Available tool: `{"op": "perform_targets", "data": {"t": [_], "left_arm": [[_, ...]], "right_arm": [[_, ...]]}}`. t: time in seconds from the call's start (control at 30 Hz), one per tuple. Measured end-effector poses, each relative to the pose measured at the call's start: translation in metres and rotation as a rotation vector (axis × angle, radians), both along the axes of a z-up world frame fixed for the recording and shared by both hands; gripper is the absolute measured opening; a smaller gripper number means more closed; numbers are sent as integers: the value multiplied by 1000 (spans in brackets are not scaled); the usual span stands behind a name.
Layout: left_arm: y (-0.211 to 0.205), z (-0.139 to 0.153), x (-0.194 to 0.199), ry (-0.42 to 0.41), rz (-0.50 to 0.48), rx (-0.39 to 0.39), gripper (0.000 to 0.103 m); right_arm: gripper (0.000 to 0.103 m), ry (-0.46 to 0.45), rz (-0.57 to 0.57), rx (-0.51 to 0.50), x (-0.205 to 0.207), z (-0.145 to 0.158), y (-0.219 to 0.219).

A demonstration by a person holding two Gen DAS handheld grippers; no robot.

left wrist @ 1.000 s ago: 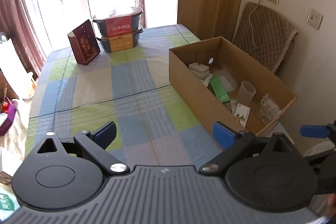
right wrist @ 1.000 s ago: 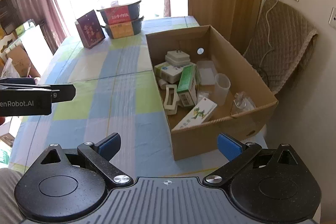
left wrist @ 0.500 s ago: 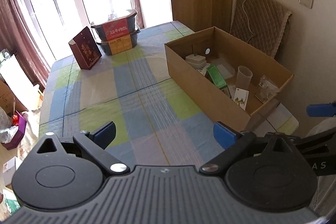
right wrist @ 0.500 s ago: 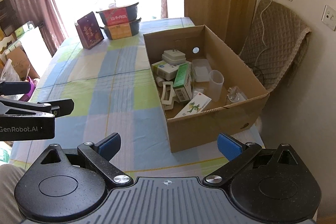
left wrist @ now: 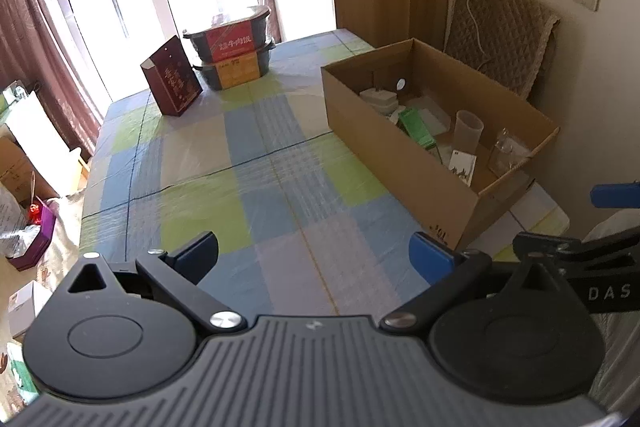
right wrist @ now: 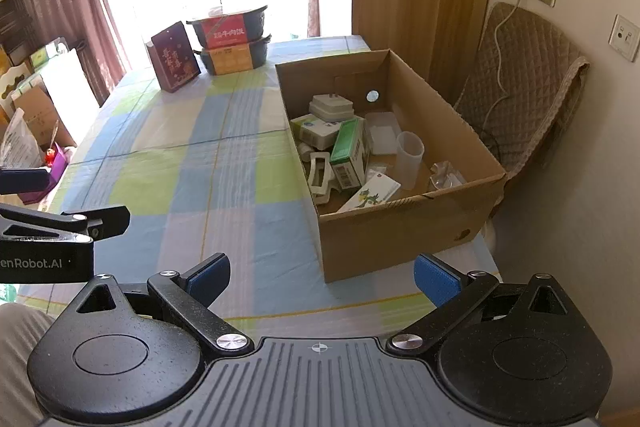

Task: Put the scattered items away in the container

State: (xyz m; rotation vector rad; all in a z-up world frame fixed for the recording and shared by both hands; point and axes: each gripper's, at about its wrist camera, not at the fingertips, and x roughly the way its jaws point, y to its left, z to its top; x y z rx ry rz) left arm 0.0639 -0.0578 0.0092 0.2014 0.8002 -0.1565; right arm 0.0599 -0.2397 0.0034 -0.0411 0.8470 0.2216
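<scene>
Right now you hold both grippers side by side above the near edge of the desk, tilted down toward it. Your left gripper has its blue-padded fingers spread wide with nothing between them; your right gripper is spread the same, also empty. The cardboard box sits on the desk's right side, its near corner close to the desk edge, top open. Inside lie a green carton, a white plug adapter, a translucent plastic cup standing upright, and a flat card. Left of it, the glossy checked cloth lies bare up to a maroon box and two stacked dark pots at the far end.
</scene>
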Motion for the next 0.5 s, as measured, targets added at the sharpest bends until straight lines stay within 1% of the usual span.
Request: {"op": "perform_targets", "data": {"t": [0.1,0.23,0.4,0.5], "left_arm": [[2,0,-3,-1,-2,1,100],[0,-2,-5,-6,-9,12,100],[-2,-4,-6,-15,-2,49,100],[-2,-5,-7,-19,-5,57,100]], "right_arm": [[103,-1,-5,7,-2,0,1],[103,13,-35,60,-1,1,-3],[103,27,-45,48,-1,0,-2],[103,27,-41,36,-1,-1,0]]}}
